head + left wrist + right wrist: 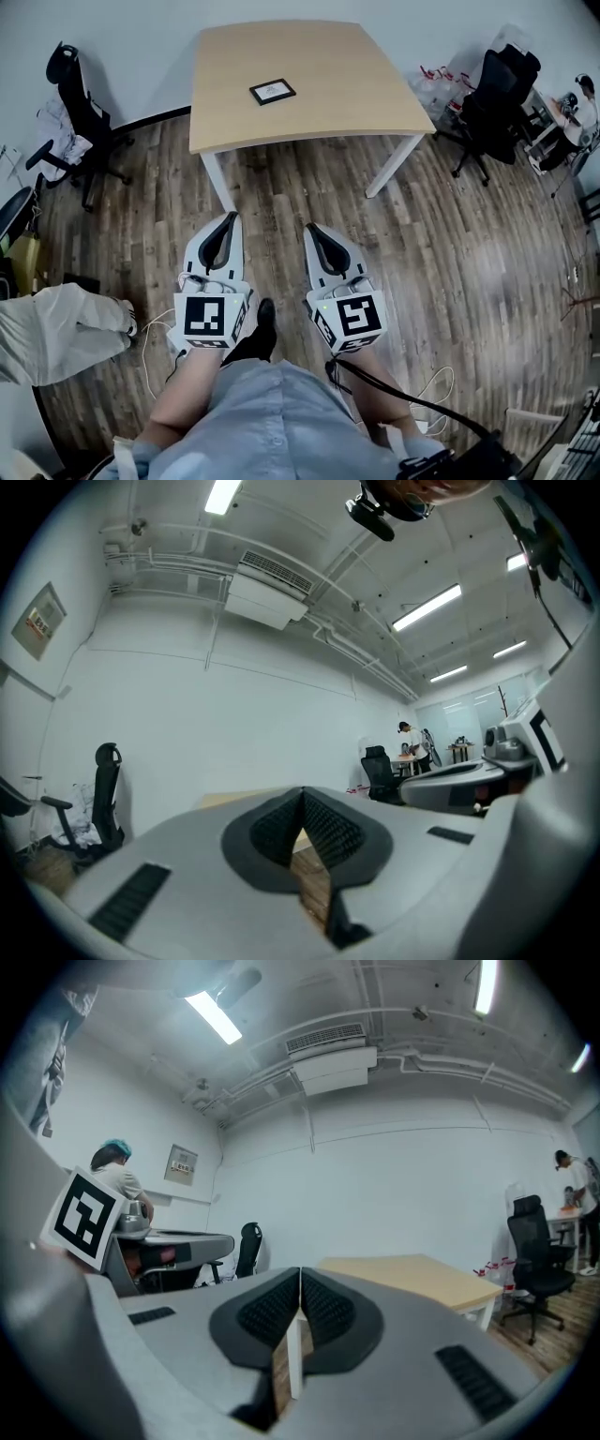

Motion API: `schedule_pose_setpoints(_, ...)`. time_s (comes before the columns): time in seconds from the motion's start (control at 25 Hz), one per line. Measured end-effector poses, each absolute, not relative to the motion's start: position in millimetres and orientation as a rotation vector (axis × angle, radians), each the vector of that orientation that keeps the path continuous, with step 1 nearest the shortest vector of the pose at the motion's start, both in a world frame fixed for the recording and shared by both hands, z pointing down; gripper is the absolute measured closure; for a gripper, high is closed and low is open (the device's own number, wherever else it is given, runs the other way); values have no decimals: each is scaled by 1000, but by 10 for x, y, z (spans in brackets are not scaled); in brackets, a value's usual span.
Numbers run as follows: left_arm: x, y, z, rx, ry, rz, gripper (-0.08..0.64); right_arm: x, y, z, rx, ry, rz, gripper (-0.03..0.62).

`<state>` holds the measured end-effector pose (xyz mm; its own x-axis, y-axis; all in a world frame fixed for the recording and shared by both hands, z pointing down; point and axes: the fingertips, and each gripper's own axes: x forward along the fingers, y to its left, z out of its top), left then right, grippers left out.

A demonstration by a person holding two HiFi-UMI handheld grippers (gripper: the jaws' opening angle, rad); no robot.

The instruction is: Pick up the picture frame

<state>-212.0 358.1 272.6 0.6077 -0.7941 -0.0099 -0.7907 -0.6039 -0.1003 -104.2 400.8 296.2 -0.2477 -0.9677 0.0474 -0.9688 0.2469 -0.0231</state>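
Two grippers, left gripper (228, 220) and right gripper (312, 230), held level side by side over wood floor (450, 253), jaws of each pressed together, nothing between. Picture frame (273, 91) lies flat near middle of table (366, 103), well apart from both. Step in hand: approach, frame untouched. Next move likely calls for reaching table, parting jaws, lining up on frame's edge.

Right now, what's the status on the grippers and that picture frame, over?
Left hand-held gripper shut, empty. Right hand-held gripper shut, empty. Picture frame flat on table, untouched. Only wood floor between, nothing blocking.
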Motion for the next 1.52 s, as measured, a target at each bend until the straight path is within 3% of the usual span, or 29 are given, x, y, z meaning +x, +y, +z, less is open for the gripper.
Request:
schedule_pose_setpoints(0.4, -1963, 2337, 2549, -2733, 1289, -18, 560, -920, 2766, 2693, 1955, -2454, 11, 591)
schedule_pose_setpoints(0.8, -1670, 1789, 2748, -2764, 1281, -79, 560, -617, 2191, 2825, 1954, -2447, 65, 591)
schedule_pose_setpoints(1.52, -685, 152, 3008, -2672, 1485, -220, 560, 420, 303, 3144, 1671, -2613, 214, 591)
